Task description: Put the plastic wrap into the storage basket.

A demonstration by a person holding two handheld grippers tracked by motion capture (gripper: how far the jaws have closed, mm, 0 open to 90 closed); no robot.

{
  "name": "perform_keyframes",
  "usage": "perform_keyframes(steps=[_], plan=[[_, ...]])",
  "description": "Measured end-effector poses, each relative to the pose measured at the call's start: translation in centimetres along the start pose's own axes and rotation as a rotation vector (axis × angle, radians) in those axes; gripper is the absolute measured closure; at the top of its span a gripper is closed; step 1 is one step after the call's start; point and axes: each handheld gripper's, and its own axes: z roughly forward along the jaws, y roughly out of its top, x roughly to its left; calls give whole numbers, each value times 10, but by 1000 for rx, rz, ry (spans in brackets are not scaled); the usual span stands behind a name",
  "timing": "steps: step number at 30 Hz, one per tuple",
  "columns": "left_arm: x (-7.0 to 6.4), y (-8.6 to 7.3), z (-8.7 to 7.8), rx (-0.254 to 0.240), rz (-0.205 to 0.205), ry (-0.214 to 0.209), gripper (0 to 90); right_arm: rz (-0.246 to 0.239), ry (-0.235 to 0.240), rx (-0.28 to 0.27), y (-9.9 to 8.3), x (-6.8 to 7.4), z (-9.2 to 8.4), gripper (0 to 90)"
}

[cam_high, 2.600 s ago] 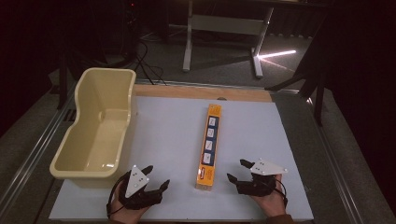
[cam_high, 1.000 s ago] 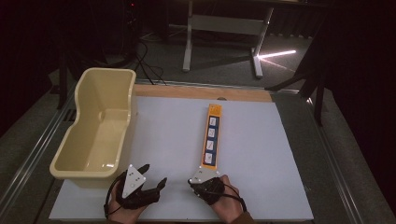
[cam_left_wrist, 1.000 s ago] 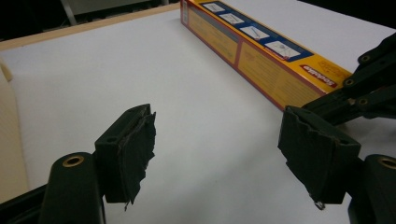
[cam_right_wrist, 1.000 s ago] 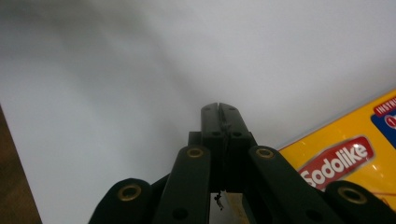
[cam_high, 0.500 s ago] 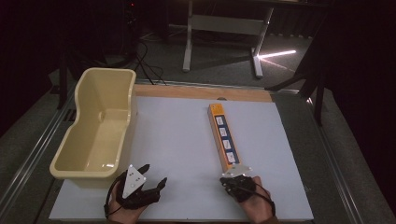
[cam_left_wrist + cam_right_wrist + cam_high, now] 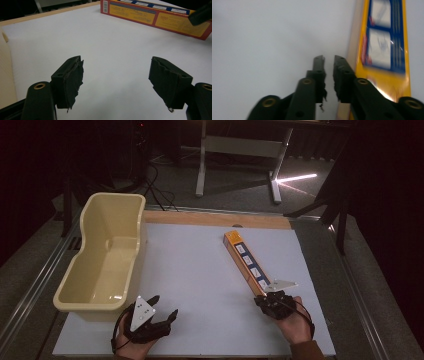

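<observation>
long orange box (image 6: 246,262) is seen lying flat on the white board (image 6: 195,270), right of centre, its near end touching the right gripper (image 6: 268,300) and its far end angled toward the left. judged from this, the box is being pushed round by its near end rather than lifted. in the right gripper view the jaws are seen a narrow gap apart beside the box's left edge, with nothing between them; they have just been opening from shut. nearer on the left, the left gripper (image 6: 150,320) is rested on the board, jaws spread wide and empty, apparently kept in waiting. farther left, the cream tub (image 6: 87,280) is left empty. compared with a second ago, the box's near end is swung to the right, and the right hand with it.
</observation>
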Motion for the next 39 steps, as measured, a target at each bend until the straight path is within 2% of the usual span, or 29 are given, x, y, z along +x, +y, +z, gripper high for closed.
perform_keyframes(steps=[2, 4, 5, 6, 7, 12, 16, 17, 19, 21, 22, 23, 24, 28, 30, 32, 33, 34, 35, 38, 39], plan=[[0, 0, 0, 0, 1, 1, 270, -42, 3, -19, 14, -1, 0, 651], [0, 0, 0, -1, 1, 0, 270, -42, 3, -19, 14, -1, 0, 651], [0, 0, 0, -1, 0, -1, 270, -55, 9, -19, 22, -3, 2, 589], [1, 0, -1, -1, 0, 0, 270, -54, 5, 0, 43, -13, 12, 501], [1, 0, -1, -2, -2, 0, 270, -40, 15, 5, 48, -17, 16, 468], [2, 0, -1, -3, -7, 1, 270, -7, -28, 28, 69, -39, 36, 361], [2, 0, -1, -1, -7, 0, 270, 23, -43, 93, 82, -57, 56, 294], [2, 0, -1, -1, -7, -1, 270, 37, -53, 113, 84, -62, 61, 291], [2, 0, -1, 0, -7, -1, 270, 55, -39, 141, 89, -69, 68, 273], [2, 0, 0, 0, -7, -1, 269, 57, -38, 157, 91, -71, 71, 265], [2, 0, 0, 0, -10, -2, 269, 61, -29, 187, 93, -75, 75, 265], [2, 0, 0, 0, -10, -2, 269, 72, -19, 243, 95, -79, 84, 261], [1, 0, 0, 1, -9, -3, 269, 71, -15, 261, 96, -81, 87, 267], [2, -1, 1, 6, -8, -5, 268, 112, 50, 343, 99, -89, 102, 287], [1, -1, 1, 9, -10, -7, 268, 114, 60, 368, 102, -90, 105, 291], [1, -1, 2, 12, -11, -9, 267, 111, 64, 418, 107, -91, 108, 291], [1, -1, 2, 12, -11, -9, 267, 111, 64, 418, 107, -91, 108, 291], [1, -1, 2, 12, -11, -9, 267, 114, 66, 441, 109, -91, 110, 291], [1, -1, 2, 13, -11, -14, 267, 94, 64, 492, 112, -90, 113, 292], [1, -1, 2, 15, -11, -15, 267, 118, 58, 561, 117, -90, 118, 328], [1, -1, 2, 15, -11, -15, 267, 118, 58, 561, 117, -90, 118, 328]])
